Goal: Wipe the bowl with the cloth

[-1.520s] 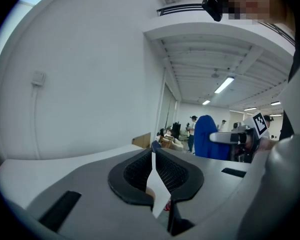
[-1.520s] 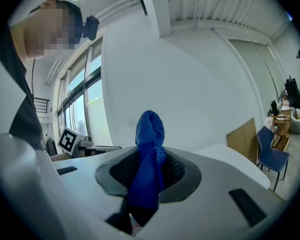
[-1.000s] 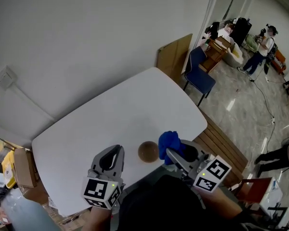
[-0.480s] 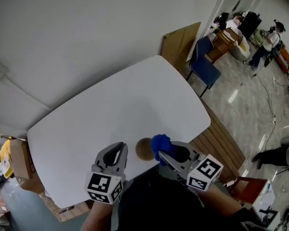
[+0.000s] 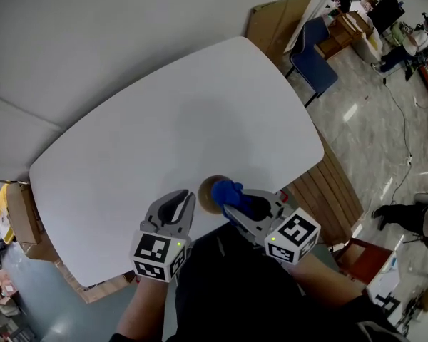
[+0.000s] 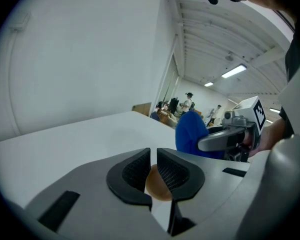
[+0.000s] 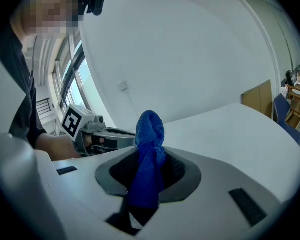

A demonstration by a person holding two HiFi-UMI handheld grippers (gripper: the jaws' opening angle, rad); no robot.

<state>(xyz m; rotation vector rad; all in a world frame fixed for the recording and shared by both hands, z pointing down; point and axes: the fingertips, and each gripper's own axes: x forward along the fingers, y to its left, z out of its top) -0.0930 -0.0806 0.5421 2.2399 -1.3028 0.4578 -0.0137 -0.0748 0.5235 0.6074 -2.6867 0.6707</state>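
Round, smooth brown bowl [image 5: 207,192] sits near the white table's [image 5: 164,120] front edge. R gripper [image 7: 147,170] pinches a bunched blue terry cloth [image 7: 150,134] touching the bowl rim. L gripper [image 6: 153,156]: mesh-textured black pads [image 6: 136,172] just been opening, 1 thin slit, gripping nothing, bowl just beyond.

1. No letters, numbers, brand names or signs can be read in any view.
2. The cube [image 5: 157,256] of the left gripper [image 5: 186,199], lower left of the head view, carries only black-and-white square marker patterns, with no characters.
3. The cube [image 5: 294,235] of the right gripper [image 5: 232,205], lower centre-right, carries the same kind of pattern, also without characters.
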